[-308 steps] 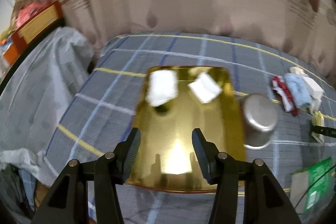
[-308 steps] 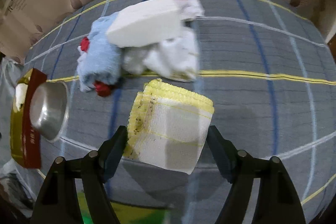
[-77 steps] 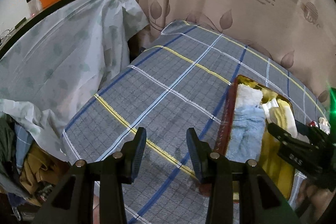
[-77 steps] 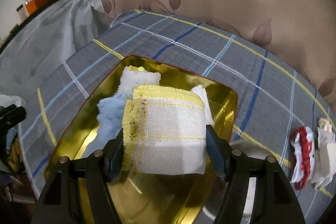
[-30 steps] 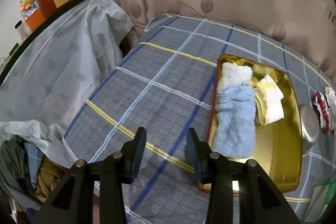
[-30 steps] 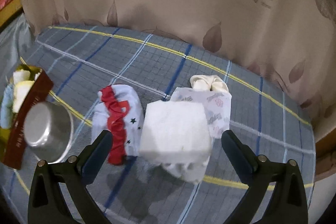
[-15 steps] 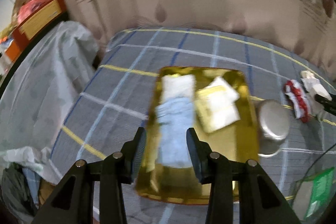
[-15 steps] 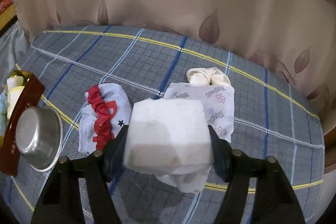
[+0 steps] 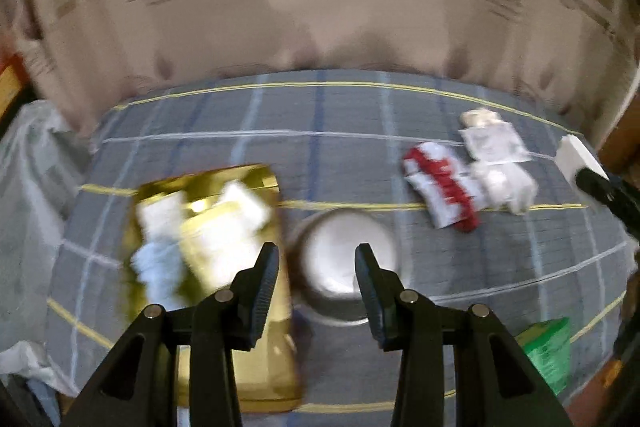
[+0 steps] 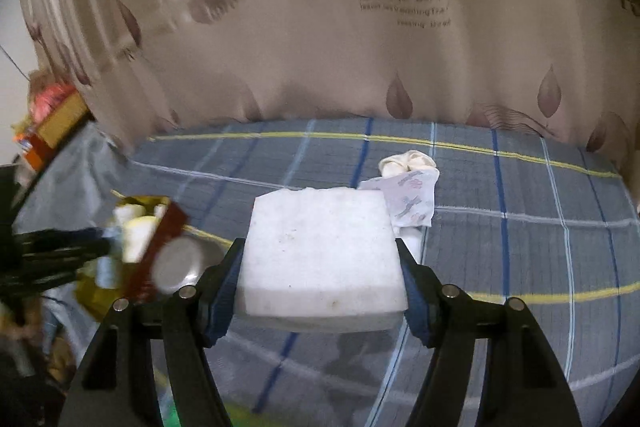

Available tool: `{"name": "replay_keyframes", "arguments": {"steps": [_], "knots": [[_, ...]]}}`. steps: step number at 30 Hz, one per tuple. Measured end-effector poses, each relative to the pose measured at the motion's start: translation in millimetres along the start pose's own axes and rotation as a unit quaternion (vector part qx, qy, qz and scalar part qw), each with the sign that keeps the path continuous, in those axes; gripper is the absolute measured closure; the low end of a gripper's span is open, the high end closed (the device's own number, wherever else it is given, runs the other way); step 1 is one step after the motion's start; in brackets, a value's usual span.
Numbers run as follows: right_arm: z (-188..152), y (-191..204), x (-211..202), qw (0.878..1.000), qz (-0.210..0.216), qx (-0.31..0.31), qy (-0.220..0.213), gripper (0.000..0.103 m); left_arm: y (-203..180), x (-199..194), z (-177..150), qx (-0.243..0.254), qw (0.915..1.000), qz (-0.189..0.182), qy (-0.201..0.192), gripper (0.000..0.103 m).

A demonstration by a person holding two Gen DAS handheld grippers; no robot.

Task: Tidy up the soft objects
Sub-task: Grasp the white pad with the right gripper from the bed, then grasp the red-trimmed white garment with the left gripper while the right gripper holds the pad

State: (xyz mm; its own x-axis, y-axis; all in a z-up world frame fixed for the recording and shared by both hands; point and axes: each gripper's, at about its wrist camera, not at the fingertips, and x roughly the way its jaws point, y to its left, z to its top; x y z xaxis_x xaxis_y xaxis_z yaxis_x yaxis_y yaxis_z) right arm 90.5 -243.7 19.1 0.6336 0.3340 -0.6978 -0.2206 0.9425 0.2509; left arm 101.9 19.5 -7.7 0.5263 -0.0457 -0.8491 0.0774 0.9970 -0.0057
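Observation:
My right gripper [image 10: 320, 267] is shut on a white foam sponge block [image 10: 320, 255] and holds it above the checked cloth; the block also shows at the far right of the left wrist view [image 9: 576, 155]. My left gripper [image 9: 316, 267] is open and empty above the steel bowl [image 9: 344, 259]. The gold tray [image 9: 264, 367] at the left holds white, blue and yellow folded cloths [image 9: 192, 227]. A red-and-white cloth [image 9: 444, 183], a printed white cloth [image 9: 496, 143] and a cream sock [image 10: 406, 161] lie on the table at the right.
A beige leaf-print curtain [image 10: 360, 47] hangs behind the table. A green packet [image 9: 548, 351] lies near the front right edge. A plastic-covered piece of furniture [image 9: 28, 187] stands at the left, with an orange box [image 10: 52, 123] on it.
My right gripper has lifted the foam block up off the pile of cloths. My left gripper has swung right, from over the tray to over the steel bowl.

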Motion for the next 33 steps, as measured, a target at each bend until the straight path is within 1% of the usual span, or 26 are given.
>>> {"name": "replay_keyframes", "arguments": {"steps": [2, 5, 6, 8, 9, 10, 12, 13, 14, 16, 18, 20, 21, 23, 26, 29, 30, 33], "knots": [[-4, 1, -18, 1.000, 0.010, 0.006, -0.013, 0.037, -22, 8, 10, 0.012, 0.9996, -0.026, 0.004, 0.063], [-15, -9, -36, 1.000, -0.003, 0.017, -0.020, 0.037, -52, 24, 23, 0.022, 0.9982, -0.052, 0.020, 0.063], [-19, -15, -39, 1.000, -0.010, 0.022, -0.020, 0.037, -63, 31, 28, 0.027, 0.9971, -0.067, 0.026, 0.063], [-31, -35, -42, 0.998, -0.043, 0.032, -0.017, 0.037, -75, 41, 34, 0.022, 0.9957, -0.083, 0.035, 0.061], [-36, -45, -43, 0.998, -0.054, 0.040, -0.016, 0.037, -80, 46, 38, 0.015, 0.9949, -0.091, 0.041, 0.056], [-41, -57, -43, 0.997, -0.064, 0.051, -0.013, 0.037, -84, 54, 42, 0.001, 0.9938, -0.100, 0.050, 0.053], [-53, -80, -41, 0.994, -0.087, 0.070, -0.011, 0.037, -90, 65, 49, -0.015, 0.9924, -0.105, 0.062, 0.051], [-59, -90, -39, 0.992, -0.106, 0.072, -0.011, 0.037, -93, 72, 53, -0.023, 0.9915, -0.107, 0.069, 0.050], [-66, -100, -36, 0.989, -0.126, 0.074, -0.008, 0.037, -96, 77, 55, -0.027, 0.9910, -0.108, 0.075, 0.048], [-79, -116, -27, 0.984, -0.159, 0.076, -0.009, 0.037, -102, 90, 60, -0.037, 0.9900, -0.105, 0.087, 0.048], [-88, -126, -19, 0.981, -0.180, 0.076, -0.007, 0.037, -106, 99, 63, -0.048, 0.9886, -0.106, 0.095, 0.048], [-98, -132, -8, 0.978, -0.200, 0.067, 0.000, 0.037, -109, 108, 64, -0.063, 0.9883, -0.098, 0.098, 0.048], [-102, -135, -4, 0.977, -0.200, 0.069, 0.003, 0.037, -110, 111, 64, -0.071, 0.9886, -0.095, 0.093, 0.048], [-109, -139, 3, 0.978, -0.193, 0.077, 0.010, 0.037, -116, 120, 66, -0.068, 0.9895, -0.091, 0.090, 0.048], [-115, -135, 11, 0.978, -0.196, 0.066, 0.013, 0.037, -123, 133, 68, -0.071, 0.9897, -0.081, 0.095, 0.048], [-121, -137, 16, 0.979, -0.187, 0.074, 0.014, 0.037, -125, 147, 71, -0.086, 0.9901, -0.058, 0.095, 0.048], [-122, -137, 16, 0.979, -0.186, 0.076, 0.015, 0.037, -124, 150, 72, -0.091, 0.9899, -0.056, 0.094, 0.048], [-122, -139, 15, 0.980, -0.180, 0.083, 0.013, 0.036, -126, 165, 69, -0.092, 0.9895, -0.042, 0.103, 0.048]]}}
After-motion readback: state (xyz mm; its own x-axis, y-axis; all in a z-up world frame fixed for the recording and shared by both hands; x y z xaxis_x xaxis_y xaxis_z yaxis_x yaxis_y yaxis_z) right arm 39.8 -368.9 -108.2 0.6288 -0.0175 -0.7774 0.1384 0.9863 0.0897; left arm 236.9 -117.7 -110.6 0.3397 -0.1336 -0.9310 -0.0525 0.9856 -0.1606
